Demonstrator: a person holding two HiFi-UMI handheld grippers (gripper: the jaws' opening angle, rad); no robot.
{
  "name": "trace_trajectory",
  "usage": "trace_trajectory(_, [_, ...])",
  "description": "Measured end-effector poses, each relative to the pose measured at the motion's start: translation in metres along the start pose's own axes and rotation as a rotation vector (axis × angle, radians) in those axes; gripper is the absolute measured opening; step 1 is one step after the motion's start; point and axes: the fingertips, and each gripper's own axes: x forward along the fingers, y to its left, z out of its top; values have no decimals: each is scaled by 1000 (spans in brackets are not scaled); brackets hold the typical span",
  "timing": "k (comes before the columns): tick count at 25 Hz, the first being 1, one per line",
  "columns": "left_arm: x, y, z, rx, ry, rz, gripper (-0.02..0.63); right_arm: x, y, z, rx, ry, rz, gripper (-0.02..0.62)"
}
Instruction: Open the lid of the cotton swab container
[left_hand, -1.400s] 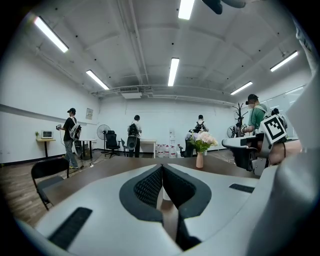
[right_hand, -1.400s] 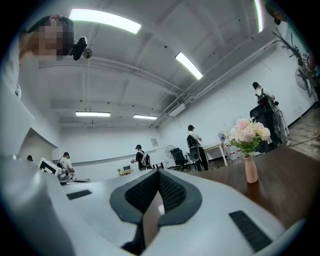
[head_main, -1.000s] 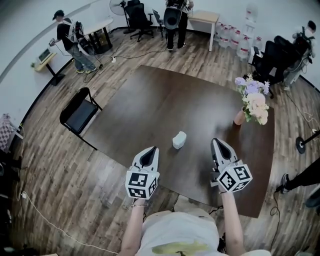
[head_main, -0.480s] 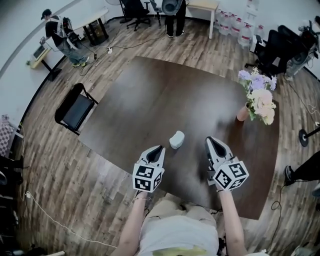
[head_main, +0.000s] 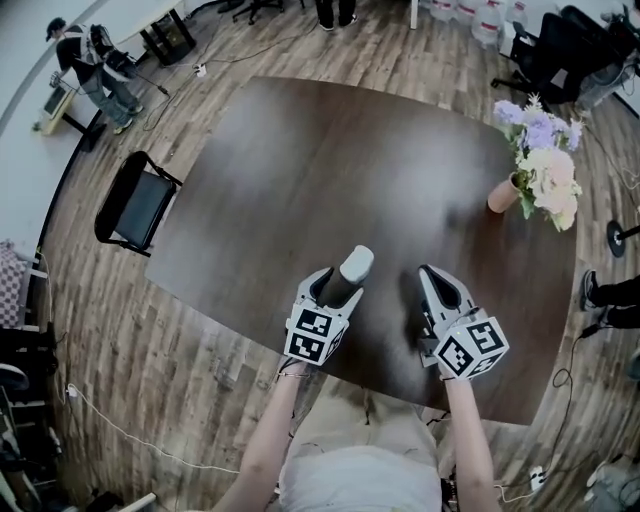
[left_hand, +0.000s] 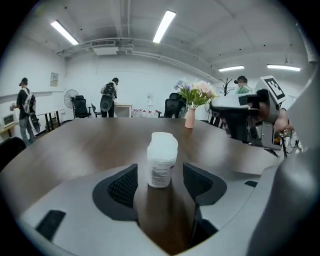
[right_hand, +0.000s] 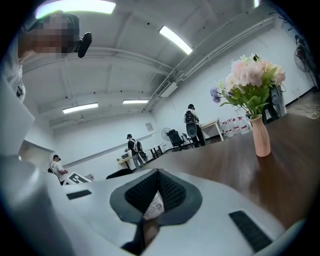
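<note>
Likely to brace it for opening, the left gripper (head_main: 330, 290), jaws just spread wide, straddled without touching the small white plastic cotton swab container (head_main: 355, 265) upright on the dark wooden surface (head_main: 330, 160), the right gripper (head_main: 437, 283) closed on nothing nearby.

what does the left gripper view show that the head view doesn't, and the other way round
Only the left gripper view: the printed label on the white plastic cotton swab container, the gaps either side of it inside the left gripper, whose jaws have just been opening around it, and the ceiling strip lights.
Only the head view: the marker cube on the left gripper and the wood-plank floor.
Both: the dark brown table, the pink vase of flowers, the right gripper.
</note>
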Motion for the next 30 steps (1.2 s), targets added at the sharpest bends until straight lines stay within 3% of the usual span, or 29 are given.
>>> trace_trajectory(15, [41,-3,1,129,63,-35,285,-6,-15,-1,19,-3,-71,21])
trace_trajectory(18, [44,-1,1,163,64,-22,221,-7,-17,-1,22,-2,-86,21])
trace_trajectory(23, [44,-5,1,146,62,-45,217,-15,-22,0,15,-4,-100,21])
trace_trajectory(30, [26,-22,21,101,53,-171,215,-17,-20,9,-21,-4,-87,21])
